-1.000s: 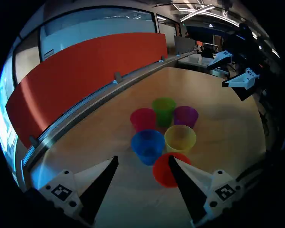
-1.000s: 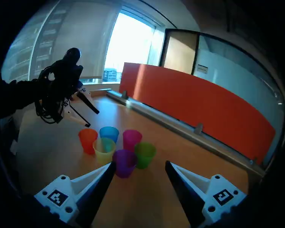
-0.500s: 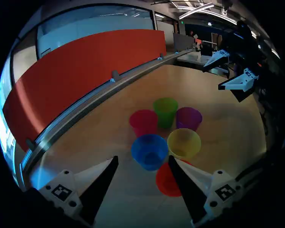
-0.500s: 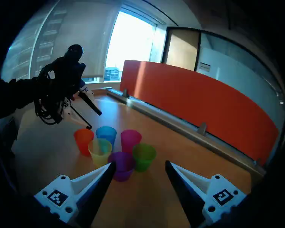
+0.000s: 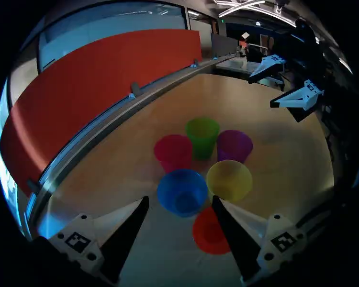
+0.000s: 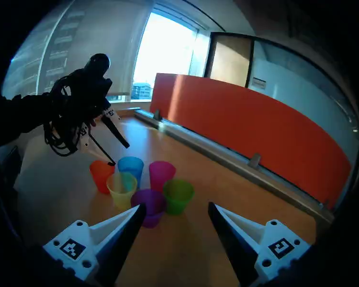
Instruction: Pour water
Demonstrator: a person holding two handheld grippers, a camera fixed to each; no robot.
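Cups, six of them, stand upright in a tight cluster on the table; our left claw hangs over the near side of the cluster, spread open and empty; closest to it sits the orange cup, partly behind one finger; just past the tips come the blue cup and the yellow cup, side by side; behind those stand the pink cup, the green cup and the purple cup; on the far side our right claw is likewise open and holds nothing, with the purple cup nearest its tips; farther off an orange partition runs along the table's edge; we cannot tell whether any cup holds water; we judge the task barely begun, since no cup is gripped, lifted or tipped; choosing a cup, closing on it, raising it and pouring into another all remain.
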